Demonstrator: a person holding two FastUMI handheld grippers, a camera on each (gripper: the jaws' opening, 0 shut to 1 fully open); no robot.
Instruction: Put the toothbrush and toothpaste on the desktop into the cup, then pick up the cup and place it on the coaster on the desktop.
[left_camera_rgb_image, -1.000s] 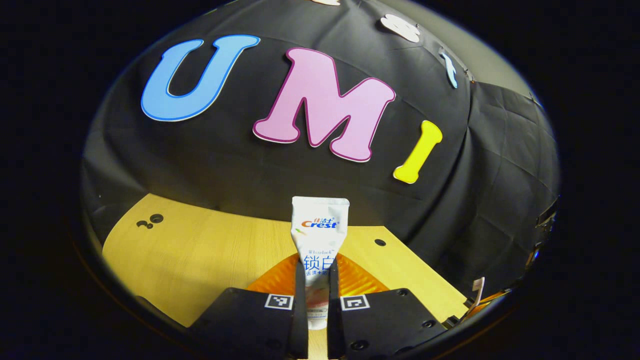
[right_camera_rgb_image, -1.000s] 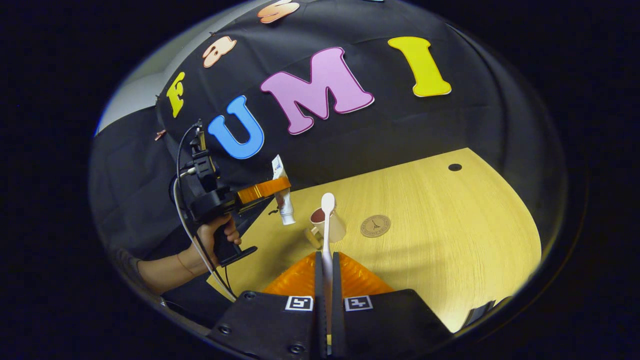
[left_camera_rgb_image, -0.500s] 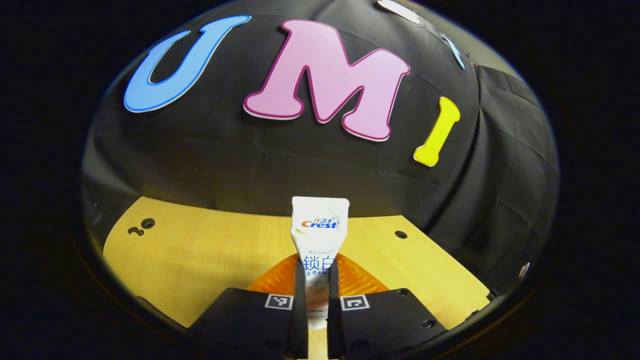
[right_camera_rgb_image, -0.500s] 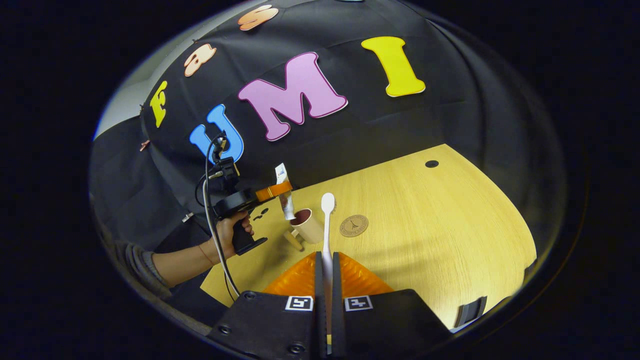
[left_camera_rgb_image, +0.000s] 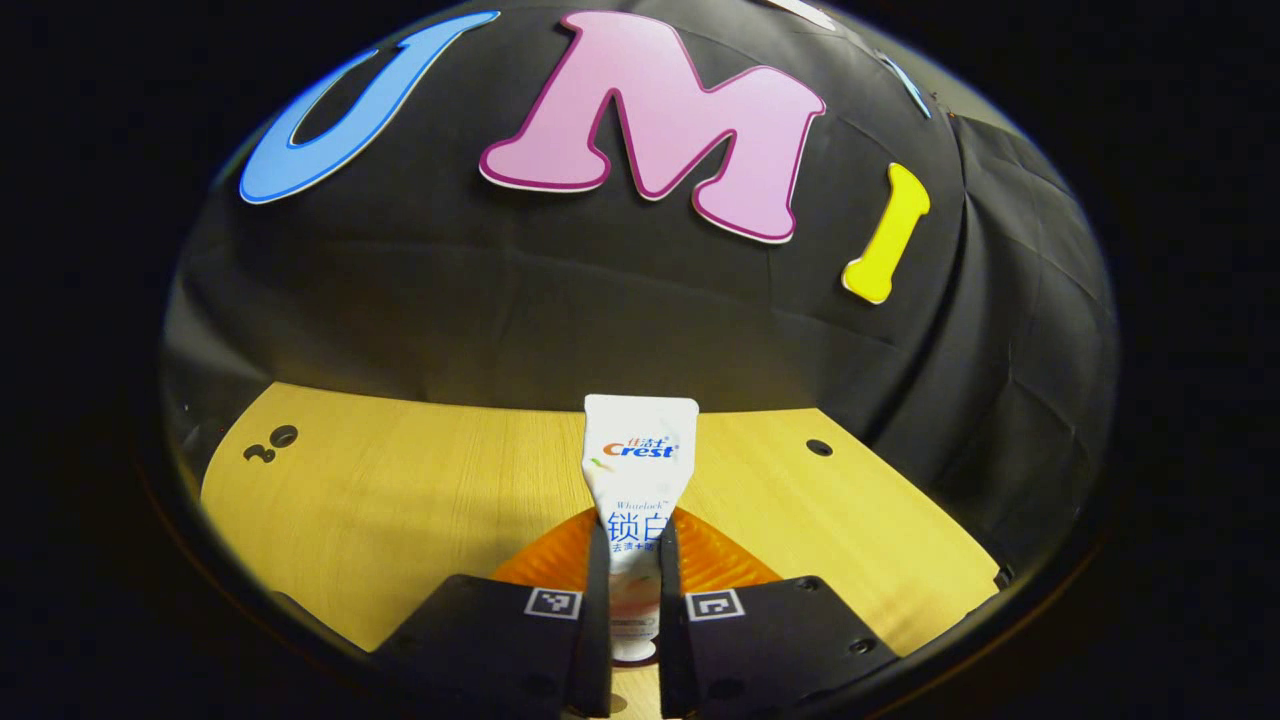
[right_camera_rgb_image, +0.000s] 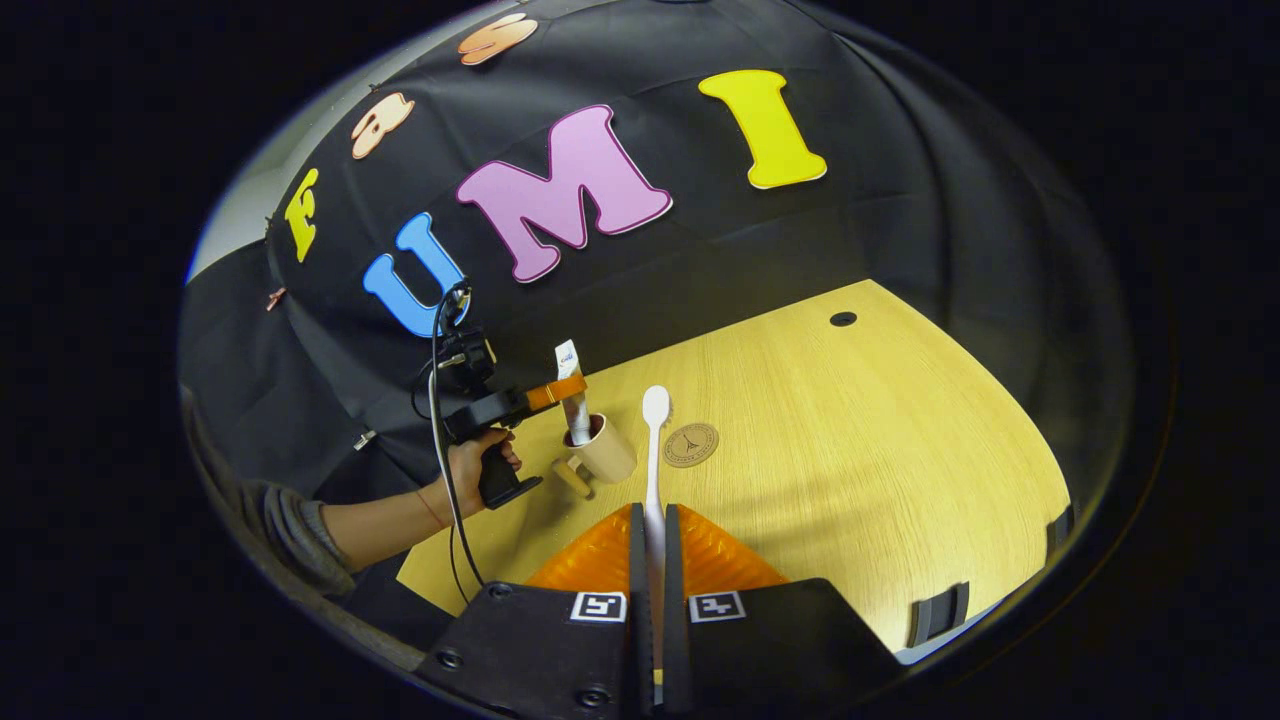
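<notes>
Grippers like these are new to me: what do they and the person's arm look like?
Each gripper, left and right, has a black body bearing two square black-and-white markers beside two slim parallel fingers, with a ribbed orange part ahead. In the right gripper view, the left gripper shows a black pistol handle, a black cable looping down, and a grey sleeve pushed up.

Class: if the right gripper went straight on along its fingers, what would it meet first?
Probably bare desktop: the right gripper holds the toothbrush, whose head passes between cup and coaster. Depth is unclear.
</notes>
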